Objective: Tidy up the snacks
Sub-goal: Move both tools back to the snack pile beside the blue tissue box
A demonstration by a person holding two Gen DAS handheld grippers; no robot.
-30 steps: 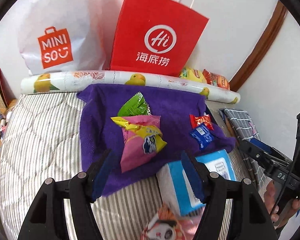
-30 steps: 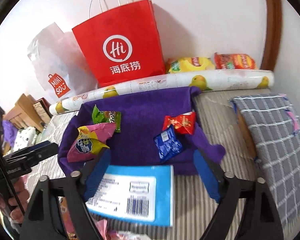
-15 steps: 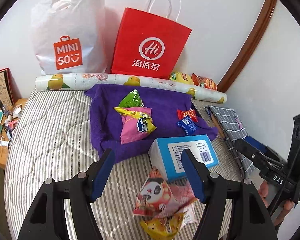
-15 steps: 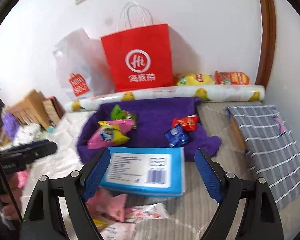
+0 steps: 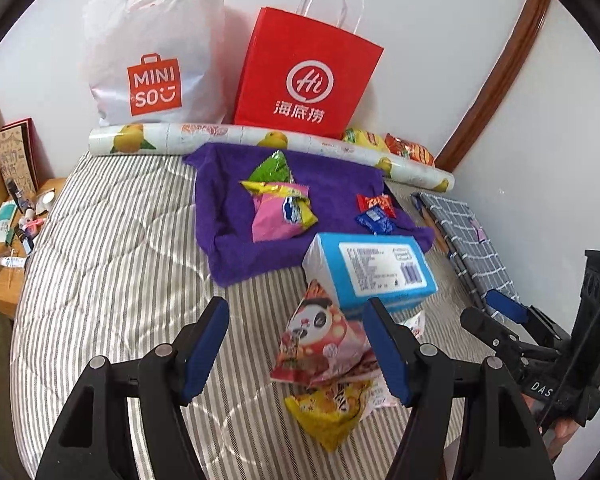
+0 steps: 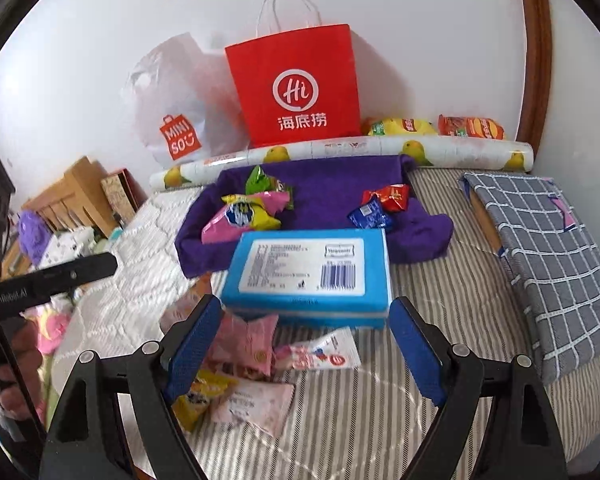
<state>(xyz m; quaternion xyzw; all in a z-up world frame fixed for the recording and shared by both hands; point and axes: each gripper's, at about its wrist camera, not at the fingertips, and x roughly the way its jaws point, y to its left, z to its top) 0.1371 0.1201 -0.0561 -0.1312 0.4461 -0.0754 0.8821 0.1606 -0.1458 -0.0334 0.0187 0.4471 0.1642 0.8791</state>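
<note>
A purple cloth (image 5: pixel 332 188) (image 6: pixel 332 184) lies on the striped bed with a pink-and-yellow snack bag (image 5: pixel 280 212) (image 6: pixel 240 216), a green packet (image 5: pixel 270 166), a red packet (image 6: pixel 388 196) and a blue packet (image 6: pixel 370 216) on it. A blue box (image 5: pixel 372 272) (image 6: pixel 312 272) sits at the cloth's near edge. Nearer lies a pile of packets, with a panda one (image 5: pixel 320 340) and a yellow one (image 5: pixel 332 408). My left gripper (image 5: pixel 296 344) hangs open above the pile. My right gripper (image 6: pixel 304 344) is open, just short of the blue box, over pink packets (image 6: pixel 244 344).
A red paper bag (image 5: pixel 306 76), a white plastic bag (image 5: pixel 156 52) and a printed roll (image 5: pixel 220 138) stand at the wall, with chip bags (image 6: pixel 436 126) behind the roll. A checked cushion (image 6: pixel 548 248) lies at the right. A cluttered wooden bedside table (image 5: pixel 4 240) is at the left.
Both grippers have drawn back from the purple cloth and risen slightly. The blue box and the near pile of packets have come into view. Jaws stay open.
</note>
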